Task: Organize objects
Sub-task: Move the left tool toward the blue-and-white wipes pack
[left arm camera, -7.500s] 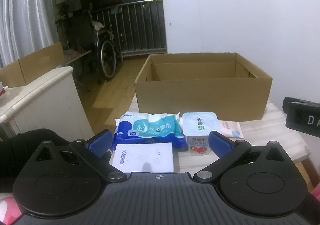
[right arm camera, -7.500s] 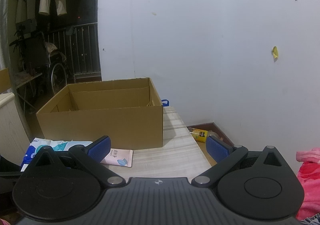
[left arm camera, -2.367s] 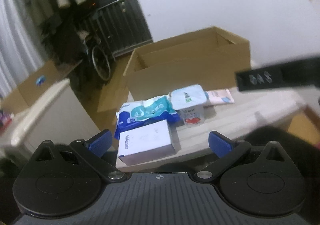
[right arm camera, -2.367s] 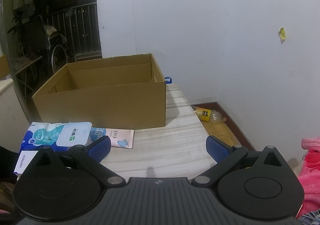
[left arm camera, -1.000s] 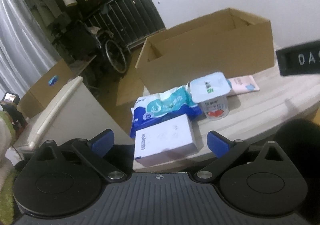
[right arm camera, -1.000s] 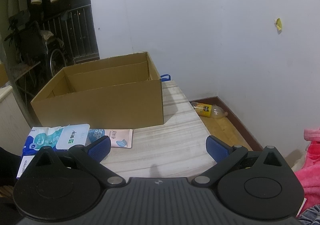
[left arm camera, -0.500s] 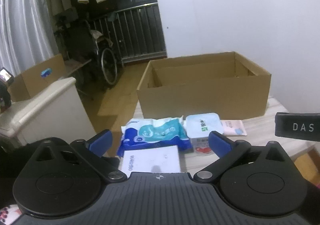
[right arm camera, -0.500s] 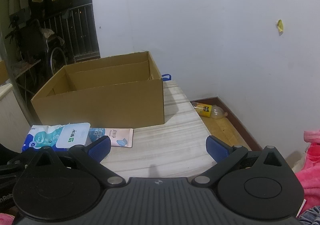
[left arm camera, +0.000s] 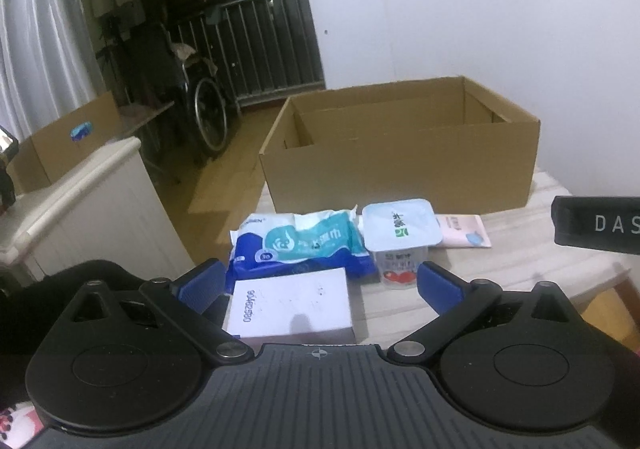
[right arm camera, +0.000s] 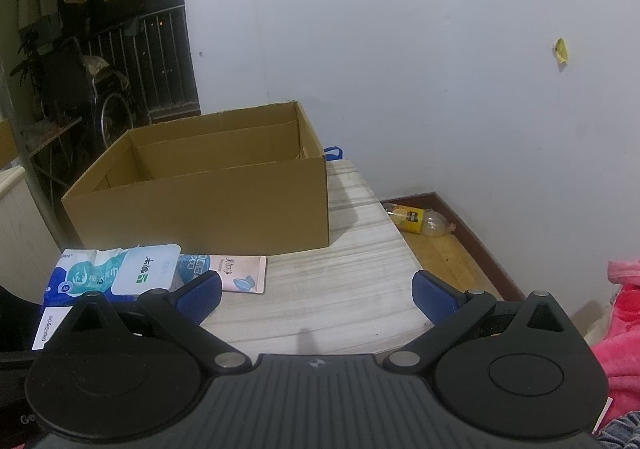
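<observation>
An open cardboard box (left arm camera: 400,165) (right arm camera: 216,197) stands at the back of a pale wooden table (right arm camera: 336,297). In front of it lie a blue wipes pack (left arm camera: 300,245) (right arm camera: 84,277), a white-lidded yogurt cup (left arm camera: 402,231) (right arm camera: 146,269), a pink sachet (left arm camera: 464,235) (right arm camera: 240,273) and a white carton (left arm camera: 290,309) (right arm camera: 50,325). My left gripper (left arm camera: 318,283) is open, held just short of the white carton. My right gripper (right arm camera: 316,293) is open over bare table, right of the items. Neither holds anything.
The right gripper's black body (left arm camera: 596,223) juts in at the left wrist view's right edge. A plastic bottle (right arm camera: 418,221) lies on the floor right of the table. A white cabinet (left arm camera: 80,201) stands left, a wheelchair (left arm camera: 200,105) and railing behind. Pink cloth (right arm camera: 624,313) at right.
The left gripper has swung back from a tilted, raised view to a level one facing the items and box. The right gripper has barely moved. Both stayed open.
</observation>
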`<state>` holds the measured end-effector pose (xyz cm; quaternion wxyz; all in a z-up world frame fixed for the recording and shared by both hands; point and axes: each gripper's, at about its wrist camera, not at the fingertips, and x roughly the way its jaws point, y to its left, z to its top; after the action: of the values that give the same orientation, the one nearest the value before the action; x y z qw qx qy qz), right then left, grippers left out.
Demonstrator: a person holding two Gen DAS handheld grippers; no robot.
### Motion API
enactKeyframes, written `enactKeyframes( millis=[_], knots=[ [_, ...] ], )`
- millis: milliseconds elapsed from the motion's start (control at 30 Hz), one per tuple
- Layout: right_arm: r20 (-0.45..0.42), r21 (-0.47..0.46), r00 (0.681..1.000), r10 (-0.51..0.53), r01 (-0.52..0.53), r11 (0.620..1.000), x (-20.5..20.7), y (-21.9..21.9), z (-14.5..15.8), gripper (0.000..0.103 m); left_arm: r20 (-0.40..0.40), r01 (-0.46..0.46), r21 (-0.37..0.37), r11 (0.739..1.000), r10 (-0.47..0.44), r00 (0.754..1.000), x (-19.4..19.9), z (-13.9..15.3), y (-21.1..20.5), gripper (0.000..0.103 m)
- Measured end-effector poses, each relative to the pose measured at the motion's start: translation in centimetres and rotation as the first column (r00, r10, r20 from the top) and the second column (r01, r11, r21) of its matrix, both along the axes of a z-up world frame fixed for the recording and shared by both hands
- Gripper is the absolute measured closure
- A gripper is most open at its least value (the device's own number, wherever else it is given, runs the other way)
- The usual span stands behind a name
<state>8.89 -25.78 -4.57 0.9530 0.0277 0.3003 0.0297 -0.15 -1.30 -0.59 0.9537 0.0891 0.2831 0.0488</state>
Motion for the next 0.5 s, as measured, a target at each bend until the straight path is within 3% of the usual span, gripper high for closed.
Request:
enactKeyframes(
  millis=[300,500],
  knots=[
    [0.004,-0.008,1.0,0.002,-0.002,1.0,-0.12,0.2,0.06,0.0,-0.004,0.005,0.035,0.999,-0.005,1.0,0.04,-0.13,-0.52,0.0],
    [0.004,-0.006,1.0,0.0,0.0,1.0,-0.03,0.32,0.0,0.0,-0.024,-0.007,0.006,1.0,0.007,1.0,0.34,-0.26,-0.02,0.0]
  ],
)
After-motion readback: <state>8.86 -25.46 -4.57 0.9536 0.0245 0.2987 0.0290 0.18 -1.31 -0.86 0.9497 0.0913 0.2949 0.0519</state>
